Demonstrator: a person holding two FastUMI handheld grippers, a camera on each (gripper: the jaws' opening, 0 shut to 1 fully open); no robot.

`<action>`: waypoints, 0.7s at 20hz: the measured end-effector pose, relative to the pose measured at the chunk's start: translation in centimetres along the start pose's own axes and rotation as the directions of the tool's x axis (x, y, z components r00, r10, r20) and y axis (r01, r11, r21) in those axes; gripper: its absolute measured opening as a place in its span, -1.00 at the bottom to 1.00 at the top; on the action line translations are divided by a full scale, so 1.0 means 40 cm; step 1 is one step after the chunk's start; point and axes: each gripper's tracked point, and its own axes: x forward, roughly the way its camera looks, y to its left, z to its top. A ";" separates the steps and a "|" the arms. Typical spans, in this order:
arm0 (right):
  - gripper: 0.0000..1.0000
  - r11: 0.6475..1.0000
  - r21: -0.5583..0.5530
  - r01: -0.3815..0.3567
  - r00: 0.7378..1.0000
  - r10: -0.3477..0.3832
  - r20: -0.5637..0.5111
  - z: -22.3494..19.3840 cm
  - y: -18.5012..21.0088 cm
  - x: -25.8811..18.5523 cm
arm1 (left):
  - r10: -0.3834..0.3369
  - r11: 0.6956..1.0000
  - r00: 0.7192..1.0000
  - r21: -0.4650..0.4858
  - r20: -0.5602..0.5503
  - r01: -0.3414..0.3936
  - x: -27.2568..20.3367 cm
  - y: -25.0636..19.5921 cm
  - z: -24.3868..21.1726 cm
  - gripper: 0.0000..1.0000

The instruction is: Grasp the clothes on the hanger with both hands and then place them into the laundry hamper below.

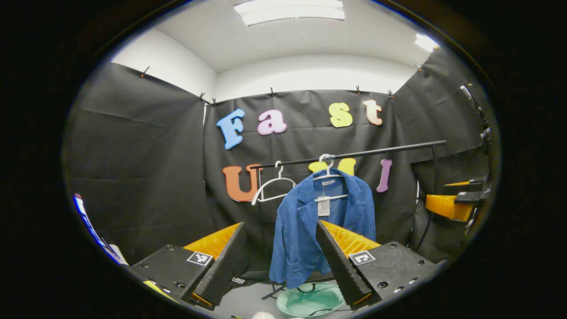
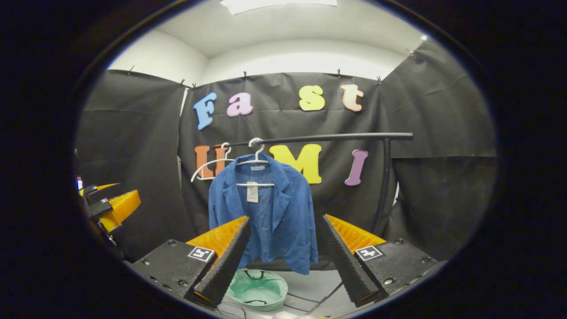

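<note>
1. On the black rail (image 2: 328, 138) at the back, blue jacket (image 2: 266, 212) hangs from a white hanger (image 2: 256, 160); a second, bare white hanger (image 2: 208, 170) sits just beside it on the rail.
2. Left gripper (image 1: 279, 259): fingers spread wide, holding nothing, well short of the jacket (image 1: 319, 221), which shows between and beyond its fingers, nearer the right one.
3. Right gripper (image 2: 285, 252): also wide open, nothing held, jacket ahead and apart, toward its left finger.
4. Mint-green laundry hamper (image 2: 257, 290) sits on the floor below the jacket's hem, also seen in left gripper view (image 1: 310, 301).
5. Each view catches the other gripper at its edge, apart from the jacket.
</note>
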 end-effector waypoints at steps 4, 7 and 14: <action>1.00 0.999 0.003 -0.054 0.998 0.054 -0.013 -0.016 -0.015 0.142 | 0.017 0.999 1.000 -0.039 -0.001 -0.017 0.101 -0.060 -0.019 0.99; 0.99 0.996 -0.007 -0.091 0.996 0.091 -0.018 -0.027 -0.031 0.271 | 0.051 0.997 0.999 -0.050 0.016 -0.050 0.195 -0.096 -0.026 0.86; 0.99 0.993 -0.001 -0.122 0.991 0.122 -0.049 -0.082 -0.047 0.570 | 0.112 0.994 0.993 -0.008 0.023 -0.111 0.421 -0.146 -0.078 1.00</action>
